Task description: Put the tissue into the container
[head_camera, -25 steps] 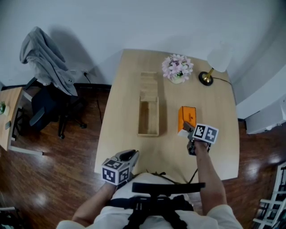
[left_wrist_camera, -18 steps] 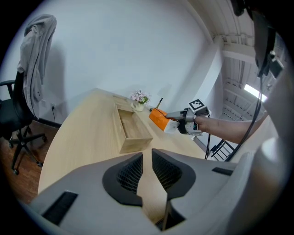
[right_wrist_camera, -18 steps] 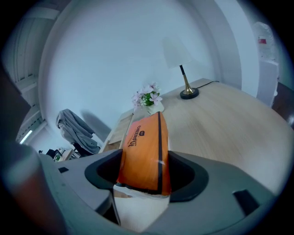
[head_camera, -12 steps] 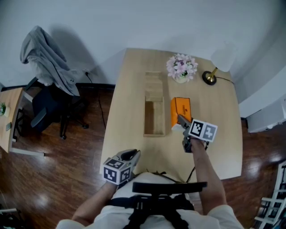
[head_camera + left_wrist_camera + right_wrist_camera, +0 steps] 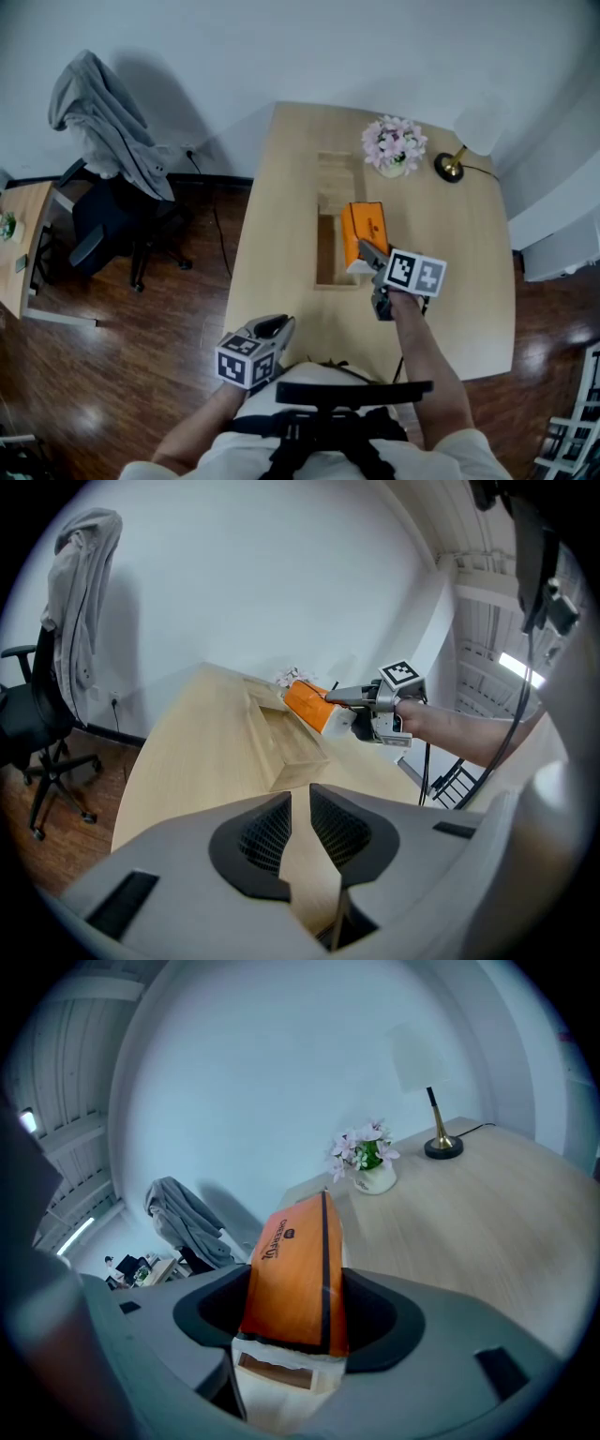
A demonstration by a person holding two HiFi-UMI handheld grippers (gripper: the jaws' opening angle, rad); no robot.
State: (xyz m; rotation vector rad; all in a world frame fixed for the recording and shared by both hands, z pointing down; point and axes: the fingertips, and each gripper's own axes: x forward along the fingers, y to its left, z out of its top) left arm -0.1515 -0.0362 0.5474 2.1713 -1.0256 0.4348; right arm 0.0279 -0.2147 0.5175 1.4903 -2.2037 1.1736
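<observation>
The orange tissue box (image 5: 364,232) hangs above the table with my right gripper (image 5: 367,261) shut on its near end. In the right gripper view the tissue box (image 5: 298,1265) fills the space between the jaws and both pads press its sides. It sits over the right wall of the open wooden container (image 5: 324,246), which lies lengthwise mid-table with its slid-off lid at the far end. My left gripper (image 5: 272,327) stays low at the table's near edge. In the left gripper view the left gripper (image 5: 300,803) has a narrow gap between its jaws and nothing in it.
A pot of pink flowers (image 5: 395,147) and a brass lamp (image 5: 452,167) stand at the table's far right. A chair draped with a grey garment (image 5: 103,112) stands left of the table (image 5: 281,197). Wooden floor surrounds the table.
My right gripper has carried the tissue box leftward and upward, from beside the container to over its right wall. The left gripper has barely shifted.
</observation>
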